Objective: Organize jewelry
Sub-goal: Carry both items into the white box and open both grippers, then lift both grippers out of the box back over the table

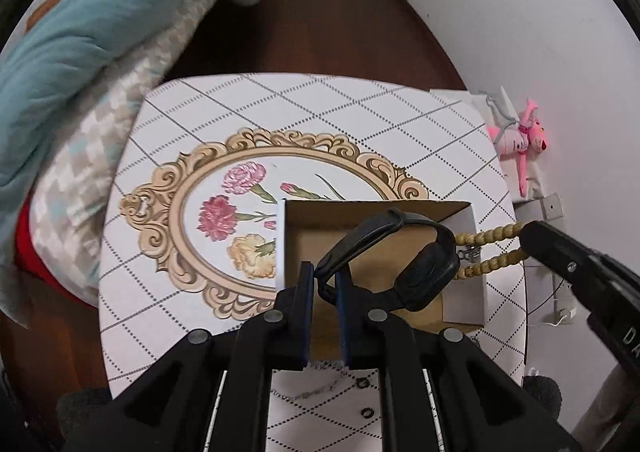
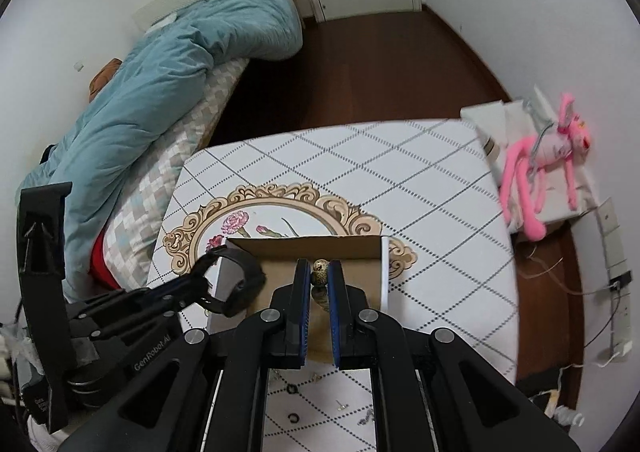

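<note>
My left gripper is shut on the strap of a black wristband, which loops up over an open cardboard box. From the right, my right gripper holds a tan beaded bracelet at the box's right wall. In the right wrist view, the right gripper is shut on speckled beads above the box. The left gripper carries the wristband at the box's left edge. A thin chain and small black rings lie on the table near me.
The box stands on a white table with a floral oval print. A bed with a teal duvet lies to the left. A pink plush toy sits on boxes at the right wall. Dark wood floor lies beyond.
</note>
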Demonstrator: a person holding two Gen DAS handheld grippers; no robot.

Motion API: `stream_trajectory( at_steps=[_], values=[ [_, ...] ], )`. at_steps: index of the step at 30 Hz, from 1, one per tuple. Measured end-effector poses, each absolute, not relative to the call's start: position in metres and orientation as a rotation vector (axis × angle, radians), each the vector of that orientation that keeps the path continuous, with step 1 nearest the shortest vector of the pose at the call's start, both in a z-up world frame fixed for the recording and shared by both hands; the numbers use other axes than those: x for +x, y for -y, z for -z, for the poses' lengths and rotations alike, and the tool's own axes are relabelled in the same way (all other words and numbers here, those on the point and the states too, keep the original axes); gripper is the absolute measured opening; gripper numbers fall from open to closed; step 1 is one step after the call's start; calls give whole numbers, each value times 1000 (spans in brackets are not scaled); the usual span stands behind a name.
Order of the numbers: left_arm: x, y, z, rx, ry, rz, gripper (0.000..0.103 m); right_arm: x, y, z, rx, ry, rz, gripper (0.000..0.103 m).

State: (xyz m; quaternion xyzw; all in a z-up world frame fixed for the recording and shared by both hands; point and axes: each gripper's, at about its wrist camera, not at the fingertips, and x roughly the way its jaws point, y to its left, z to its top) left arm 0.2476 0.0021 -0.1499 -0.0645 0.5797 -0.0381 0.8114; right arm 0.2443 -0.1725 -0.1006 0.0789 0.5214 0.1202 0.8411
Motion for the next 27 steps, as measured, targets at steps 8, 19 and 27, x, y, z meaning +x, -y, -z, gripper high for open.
stream_trajectory(
  at_steps=[8,19,27],
  values=[
    [266,-2,157,-222,-1310,103,17,265,172,120,197,-1138,-291,9],
    [244,-11,150,-79,-1175,-14,93,255,173,160,68,-1262,-233,67],
    [226,-16,162,-24,-1127,-72,103,232,180,172,-98,-1204,-50,100]
  ],
)
